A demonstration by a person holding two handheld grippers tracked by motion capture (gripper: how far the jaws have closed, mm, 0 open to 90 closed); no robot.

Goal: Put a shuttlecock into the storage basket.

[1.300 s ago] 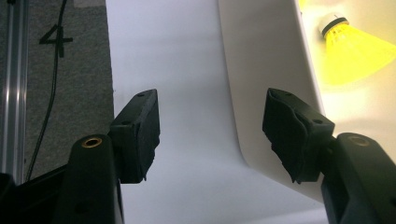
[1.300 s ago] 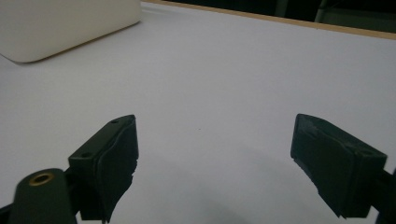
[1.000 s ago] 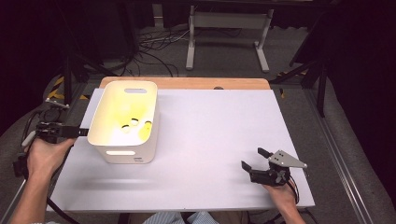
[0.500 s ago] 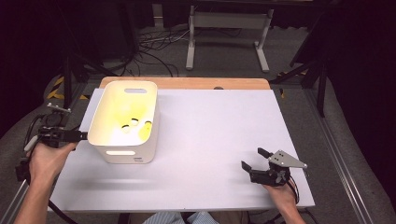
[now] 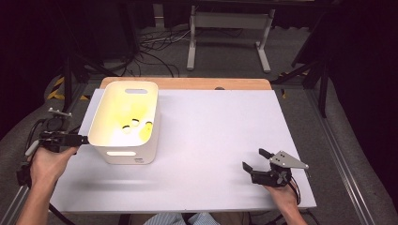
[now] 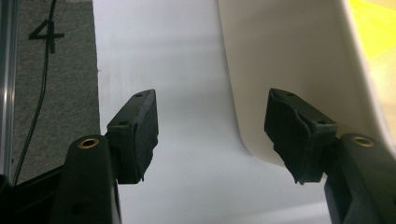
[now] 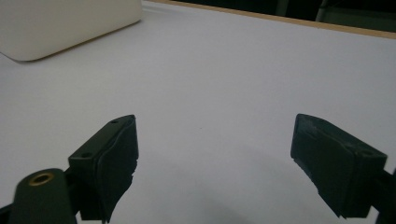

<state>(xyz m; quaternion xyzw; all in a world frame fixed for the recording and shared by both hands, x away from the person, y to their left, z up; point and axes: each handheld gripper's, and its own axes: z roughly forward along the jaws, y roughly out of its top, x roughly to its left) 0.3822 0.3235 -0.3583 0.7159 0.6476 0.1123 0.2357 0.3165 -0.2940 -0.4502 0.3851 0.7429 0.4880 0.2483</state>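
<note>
A white plastic bin (image 5: pixel 123 152) with a yellow-lit inside stands on the left part of the white table (image 5: pixel 211 131); a few small yellowish pieces (image 5: pixel 135 123) lie on its floor. My left gripper (image 5: pixel 83 139) is level at the bin's outer left wall, tips right beside it. In the left gripper view the left gripper (image 6: pixel 212 126) is open, with bare table between its jaws and the bin's wall (image 6: pixel 280 65) just behind the right-hand jaw. My right gripper (image 5: pixel 252 158) rests open near the table's front right, and the right gripper (image 7: pixel 215 144) has nothing between its jaws.
A wooden strip (image 5: pixel 187 83) runs along the table's far edge. Beyond it the floor holds cables (image 5: pixel 155 47) and a metal stand (image 5: pixel 230 28). The bin's corner (image 7: pixel 56 28) lies far off to the upper left in the right gripper view.
The left gripper has drifted slightly toward the near side along the bin's left wall. The right gripper and the bin have stayed put.
</note>
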